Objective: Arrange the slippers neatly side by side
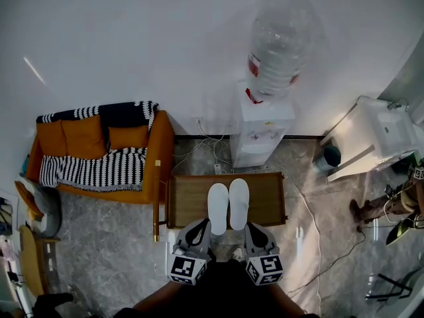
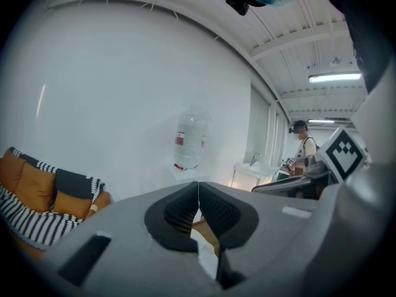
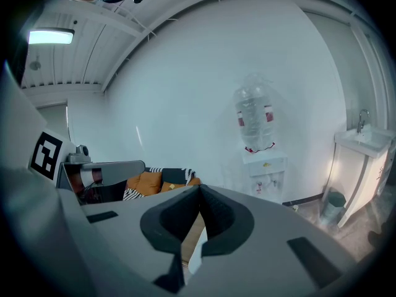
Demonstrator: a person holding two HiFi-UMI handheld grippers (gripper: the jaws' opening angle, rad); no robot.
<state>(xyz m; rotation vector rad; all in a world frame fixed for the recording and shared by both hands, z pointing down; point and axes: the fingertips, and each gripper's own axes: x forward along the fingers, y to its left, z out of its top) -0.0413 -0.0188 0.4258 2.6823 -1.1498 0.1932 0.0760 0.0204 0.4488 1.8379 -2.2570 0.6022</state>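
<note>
Two white slippers lie side by side, toes pointing away, on a low wooden table [image 1: 182,204]: the left slipper [image 1: 217,207] and the right slipper [image 1: 239,203] touch or nearly touch along their length. My left gripper [image 1: 202,226] is shut and empty just short of the left slipper's heel. My right gripper [image 1: 254,228] is shut and empty beside the right slipper's heel. In the left gripper view the left gripper [image 2: 198,187] has its jaws pressed together, with a white sliver of slipper [image 2: 207,255] below. The right gripper [image 3: 199,190] looks the same in its own view.
A water dispenser [image 1: 262,128] with a big bottle [image 1: 278,45] stands behind the table against the wall. An orange sofa [image 1: 99,151] with striped blankets is at the left. A white sink cabinet [image 1: 374,138] and a dark bin [image 1: 329,156] are at the right. Cables [image 1: 311,217] run over the floor.
</note>
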